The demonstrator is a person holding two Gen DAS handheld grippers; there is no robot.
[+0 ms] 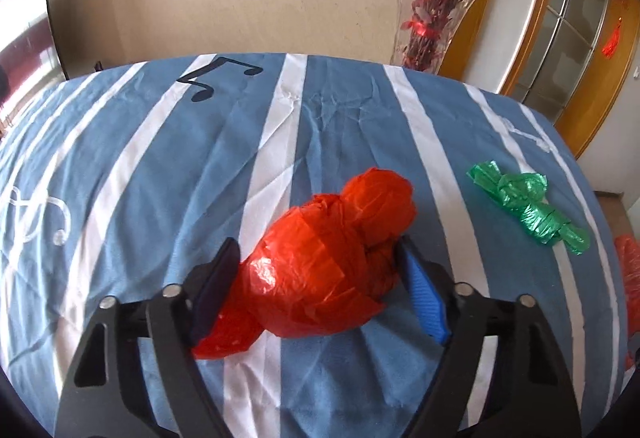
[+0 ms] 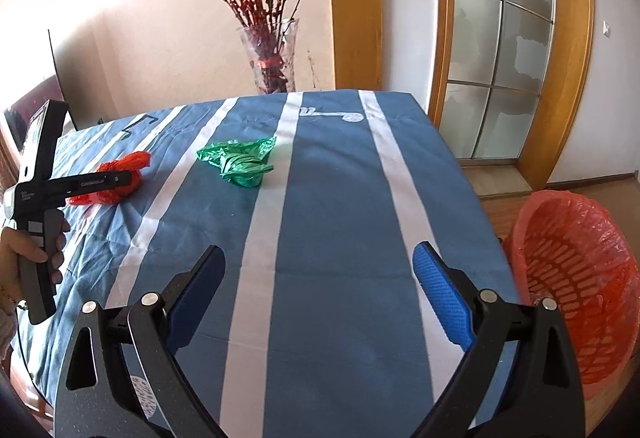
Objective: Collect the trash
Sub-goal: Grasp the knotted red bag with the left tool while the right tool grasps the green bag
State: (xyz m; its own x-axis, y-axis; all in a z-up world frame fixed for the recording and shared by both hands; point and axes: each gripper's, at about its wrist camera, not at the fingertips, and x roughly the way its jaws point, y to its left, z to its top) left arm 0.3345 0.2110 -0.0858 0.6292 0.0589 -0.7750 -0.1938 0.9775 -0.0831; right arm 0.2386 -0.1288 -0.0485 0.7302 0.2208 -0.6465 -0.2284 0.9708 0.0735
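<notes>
Left tool (image 1: 316, 270) clamps red bag (image 1: 332, 262); right tool (image 2: 320, 278) gapes, green bag (image 2: 240, 163) beyond

Red plastic bag wad (image 1: 332, 262), crumpled and glossy, bulging into two lobes with a flat tail trailing toward the near side; lying on the blue-and-white striped cloth, across a white stripe; flanked on both sides by dark finger pads that look to be touching it. Green plastic bag wad (image 1: 528, 207), smaller, twisted into a long knotted strip with frayed ends; lying flat on the same cloth, well apart from the red one, to its right. Red basket (image 2: 576, 278), slotted walls, lined with thin red film, standing off the cloth's right edge, lower than the tabletop, mouth open upward.
</notes>
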